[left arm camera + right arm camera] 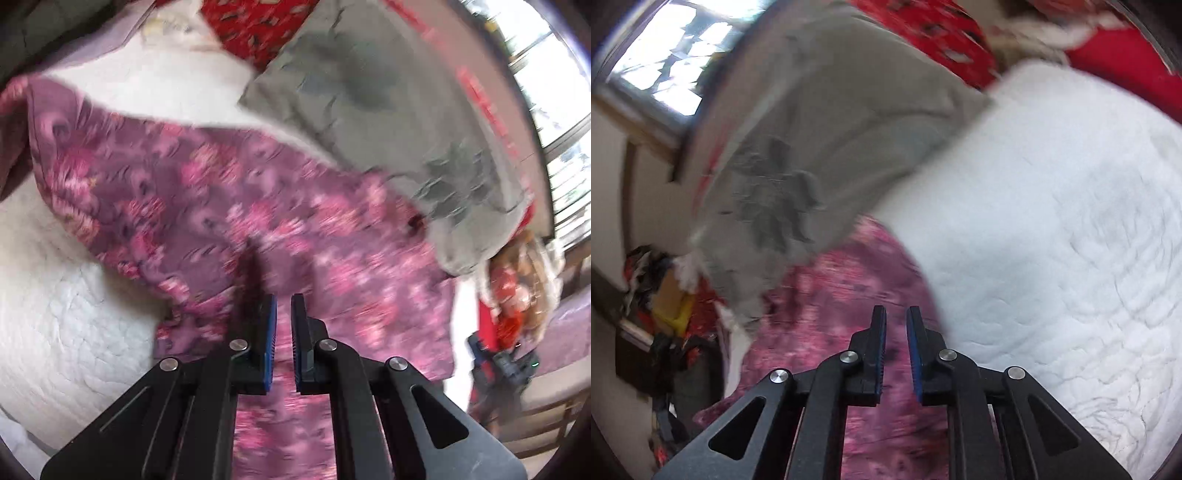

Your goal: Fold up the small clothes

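Pink floral garment (258, 206) | left tool (283, 325) grips it | right tool (896, 339) state unclear | white quilt (1052, 221) beside

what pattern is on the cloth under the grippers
Purple floral cloth with pink blossoms, clearest in the left wrist view.

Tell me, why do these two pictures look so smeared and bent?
Left wrist view: the purple floral cloth is streaked with motion blur, the window is blown out white, and the edges curve from the fisheye lens. Right wrist view: the grey garment and the cloth are smeared; the black jaws stay sharp.
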`<state>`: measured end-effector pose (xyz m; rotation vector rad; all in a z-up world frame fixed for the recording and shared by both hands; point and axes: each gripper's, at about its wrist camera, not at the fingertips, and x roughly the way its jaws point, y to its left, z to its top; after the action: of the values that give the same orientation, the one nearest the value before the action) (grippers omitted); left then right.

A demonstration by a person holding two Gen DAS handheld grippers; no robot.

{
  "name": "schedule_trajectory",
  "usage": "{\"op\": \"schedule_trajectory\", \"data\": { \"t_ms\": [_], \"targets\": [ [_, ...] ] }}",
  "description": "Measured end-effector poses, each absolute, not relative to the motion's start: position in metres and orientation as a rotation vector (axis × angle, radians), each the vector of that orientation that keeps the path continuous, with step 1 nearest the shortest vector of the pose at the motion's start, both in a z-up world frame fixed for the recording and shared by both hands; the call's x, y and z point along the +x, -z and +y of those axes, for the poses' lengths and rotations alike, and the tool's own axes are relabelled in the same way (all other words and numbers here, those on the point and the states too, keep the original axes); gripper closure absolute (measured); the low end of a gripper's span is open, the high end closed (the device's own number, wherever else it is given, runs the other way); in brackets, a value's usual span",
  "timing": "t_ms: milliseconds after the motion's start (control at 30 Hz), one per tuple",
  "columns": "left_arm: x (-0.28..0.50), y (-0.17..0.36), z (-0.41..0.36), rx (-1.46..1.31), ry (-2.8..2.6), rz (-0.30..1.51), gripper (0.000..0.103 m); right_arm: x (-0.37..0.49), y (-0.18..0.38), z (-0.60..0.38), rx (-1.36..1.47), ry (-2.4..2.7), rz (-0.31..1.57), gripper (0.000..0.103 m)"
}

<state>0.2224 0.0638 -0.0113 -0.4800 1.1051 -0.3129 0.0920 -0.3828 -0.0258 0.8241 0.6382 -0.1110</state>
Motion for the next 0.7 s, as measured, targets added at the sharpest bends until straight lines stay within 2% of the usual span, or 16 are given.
{"op": "schedule_trajectory", "data": {
  "t_ms": [33,100,133,200,267,367,433,567,633,667,700],
  "targets": [
    [0.223,0.009,0.058,-0.472,0.333,1.101,0.092,0.093,0.024,-0.377,0.801,0.092,0.639,0.084],
    [0.230,0.014,0.042,-0.425,0.327,1.126,0.080,0.099,0.030,-0.364,0.731,0.070,0.686,0.082],
    [0.235,0.023,0.033,-0.387,0.329,1.165,0.078,0.107,0.041,-0.356,0.694,0.081,0.740,0.081],
    [0.245,0.045,0.021,-0.309,0.306,1.263,0.078,0.117,0.064,-0.347,0.652,0.124,0.854,0.085],
    [0.245,0.056,0.019,-0.297,0.307,1.271,0.078,0.111,0.054,-0.345,0.678,0.156,0.806,0.080],
    [0.243,0.049,0.024,-0.367,0.309,1.265,0.078,0.110,0.036,-0.330,0.722,0.096,0.766,0.080],
    [0.239,0.042,0.028,-0.413,0.335,1.272,0.078,0.119,0.026,-0.309,0.664,0.061,0.759,0.075],
    [0.225,0.009,0.041,-0.409,0.376,1.199,0.077,0.147,0.019,-0.250,0.549,-0.019,0.787,0.075],
    [0.220,-0.019,0.065,-0.391,0.373,1.126,0.069,0.154,0.020,-0.228,0.525,-0.050,0.793,0.074],
    [0.218,-0.026,0.075,-0.389,0.363,1.106,0.056,0.161,0.022,-0.216,0.509,-0.059,0.797,0.073],
    [0.216,-0.039,0.097,-0.397,0.329,1.062,0.047,0.168,0.026,-0.200,0.477,-0.056,0.805,0.071]
  ]
}}
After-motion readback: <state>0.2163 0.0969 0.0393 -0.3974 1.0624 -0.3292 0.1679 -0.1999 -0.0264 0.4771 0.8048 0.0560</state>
